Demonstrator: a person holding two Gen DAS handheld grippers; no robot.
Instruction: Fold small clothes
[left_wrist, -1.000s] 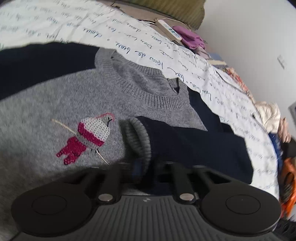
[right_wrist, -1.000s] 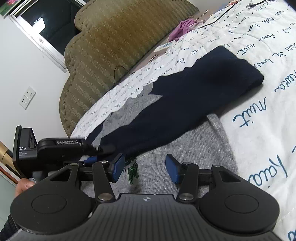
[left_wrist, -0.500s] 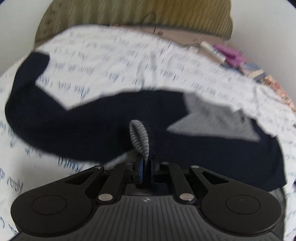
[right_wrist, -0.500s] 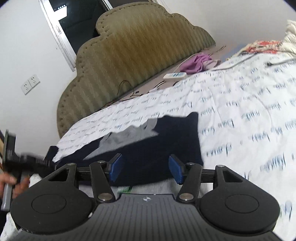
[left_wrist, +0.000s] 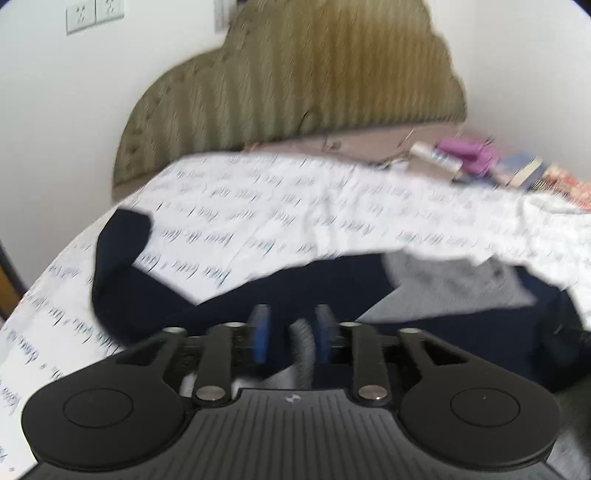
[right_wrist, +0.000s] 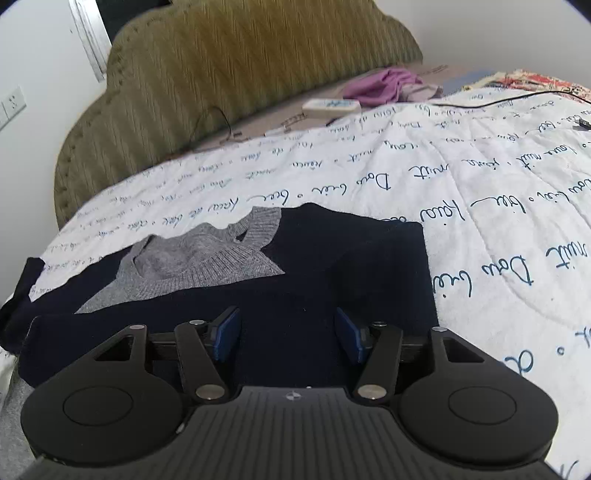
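Note:
A small grey sweater (right_wrist: 207, 258) with navy sleeves lies on the white quilt (right_wrist: 480, 206). One navy sleeve (right_wrist: 332, 273) is folded across its chest. In the left wrist view the sweater (left_wrist: 454, 288) lies ahead, its other navy sleeve (left_wrist: 122, 258) stretched out to the left. My left gripper (left_wrist: 290, 332) is open, and the grey ribbed cuff (left_wrist: 304, 347) stands loose between its blue pads, close to the right one. My right gripper (right_wrist: 286, 334) is open and empty, just above the folded navy sleeve.
An olive padded headboard (right_wrist: 229, 74) stands behind the bed. A white remote (right_wrist: 330, 107) and a purple cloth (right_wrist: 384, 86) lie on the ledge by it. A black cable (right_wrist: 491, 103) crosses the quilt at the far right. Wall sockets (left_wrist: 94, 14) are at upper left.
My left gripper was shut on the grey cuff and has opened, letting it go. Both grippers have tilted up and drawn back; the sleeve now lies across the sweater.

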